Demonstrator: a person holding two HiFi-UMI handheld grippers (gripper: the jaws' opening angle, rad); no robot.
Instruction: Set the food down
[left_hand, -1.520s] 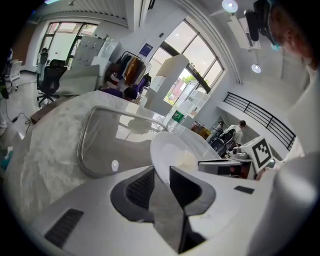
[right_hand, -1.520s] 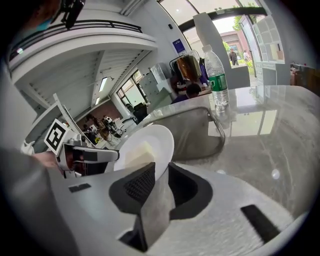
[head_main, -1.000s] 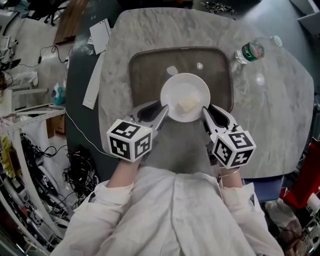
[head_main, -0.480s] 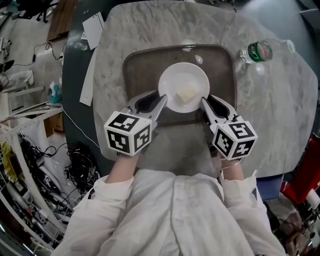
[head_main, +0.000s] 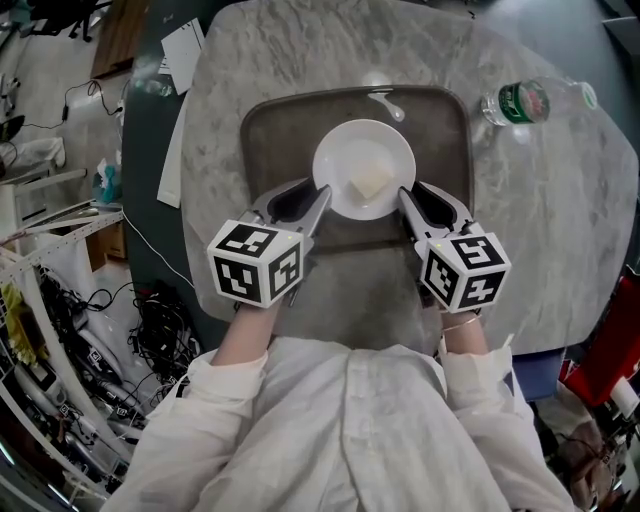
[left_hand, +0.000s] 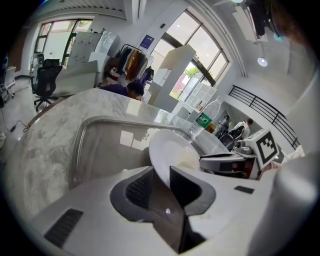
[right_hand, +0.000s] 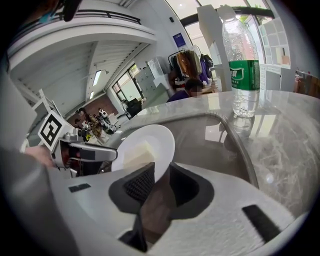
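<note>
A white plate (head_main: 363, 168) with a pale slab of food (head_main: 370, 184) on it is held over the dark tray (head_main: 282, 130) on the marble table. My left gripper (head_main: 318, 203) is shut on the plate's left rim (left_hand: 161, 167), and my right gripper (head_main: 404, 201) is shut on its right rim (right_hand: 161, 162). In the left gripper view the plate (left_hand: 172, 152) stands edge-on between the pads, with the right gripper (left_hand: 225, 162) beyond it. The right gripper view shows the plate (right_hand: 145, 147) with the food (right_hand: 137, 154) on it, and the left gripper (right_hand: 92, 155) opposite.
A plastic water bottle (head_main: 527, 101) with a green label lies on the table right of the tray, and stands out in the right gripper view (right_hand: 241, 70). Papers (head_main: 183, 50) sit at the table's far left edge. Cables and clutter (head_main: 60, 330) cover the floor on the left.
Both grippers have carried the plate a little farther out over the tray; the grip on both rims is unchanged.
</note>
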